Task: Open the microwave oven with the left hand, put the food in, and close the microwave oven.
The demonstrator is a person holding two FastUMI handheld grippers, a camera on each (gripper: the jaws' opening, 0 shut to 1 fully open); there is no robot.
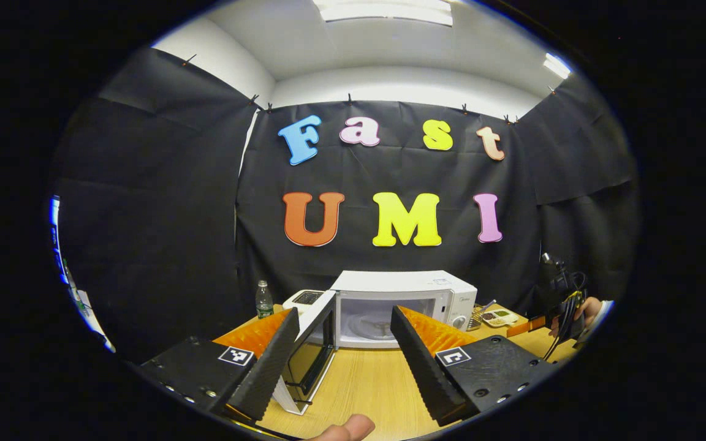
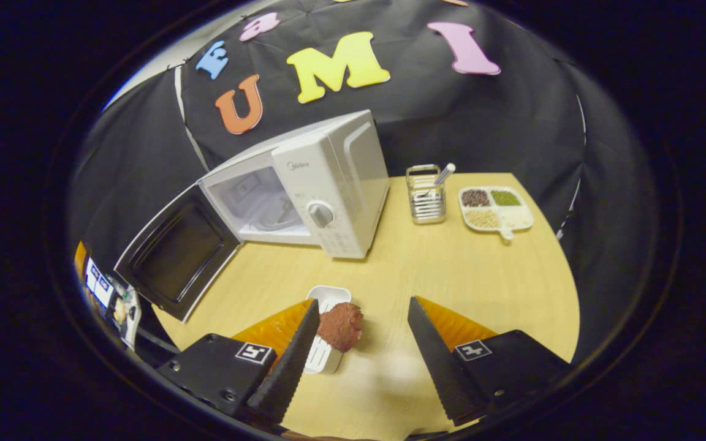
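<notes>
Nearest us in the left gripper view, a fingertip (image 1: 347, 429) pokes up at the bottom edge, and above it our left gripper (image 1: 344, 349) stands wide open with nothing between its fingers. Just past its left finger we see the door (image 1: 313, 349) of the microwave (image 1: 405, 306) swung fully open over the table (image 1: 365, 392), the cavity showing white behind. Farther right, a hand (image 1: 580, 312) holds the other gripper at the table's edge.

In the right gripper view, our right gripper (image 2: 359, 343) is also spread wide and grips nothing. The food (image 2: 341, 326), a reddish-brown lump, sits on a small white tray (image 2: 327, 331) on the table, just beside the left finger and apart from the right one. Beyond it stands the microwave with its door open, then a wire rack (image 2: 426, 196) and a divided dish (image 2: 497, 208) near the far edge.
</notes>
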